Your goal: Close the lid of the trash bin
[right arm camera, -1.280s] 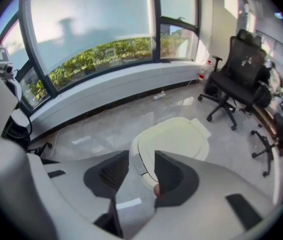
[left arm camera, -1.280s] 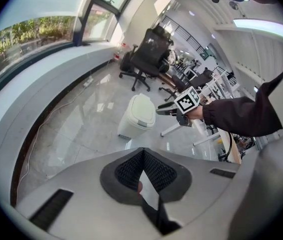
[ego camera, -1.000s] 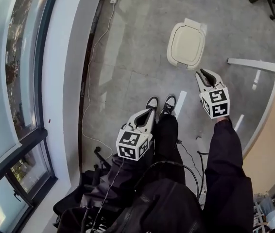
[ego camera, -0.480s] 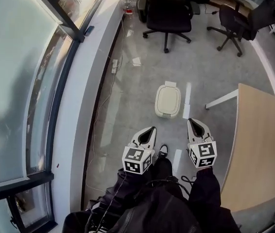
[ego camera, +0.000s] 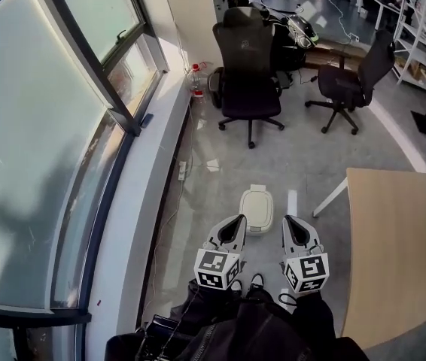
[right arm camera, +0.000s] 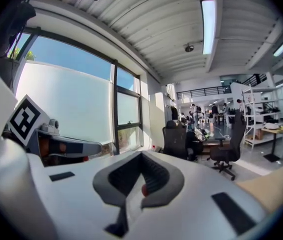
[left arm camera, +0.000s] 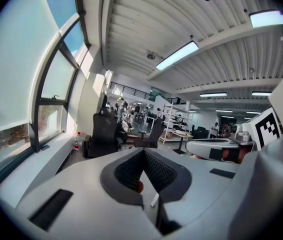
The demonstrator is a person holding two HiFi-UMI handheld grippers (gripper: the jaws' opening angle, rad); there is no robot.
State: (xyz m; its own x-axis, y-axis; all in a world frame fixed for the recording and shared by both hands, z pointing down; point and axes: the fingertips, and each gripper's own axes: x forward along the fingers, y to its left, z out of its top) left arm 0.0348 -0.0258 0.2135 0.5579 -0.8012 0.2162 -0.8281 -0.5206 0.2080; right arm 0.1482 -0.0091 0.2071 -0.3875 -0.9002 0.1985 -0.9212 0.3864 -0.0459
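trash bin [ego camera: 257, 210] sits closed beyond left gripper [ego camera: 236, 220] and right gripper [ego camera: 288, 221], jaws together.

Head view downward, gripper views roughly level

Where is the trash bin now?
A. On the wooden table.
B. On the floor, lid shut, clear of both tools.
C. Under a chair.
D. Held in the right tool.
B: the trash bin stands lid-flat on the floor, beyond the left tool and right tool.
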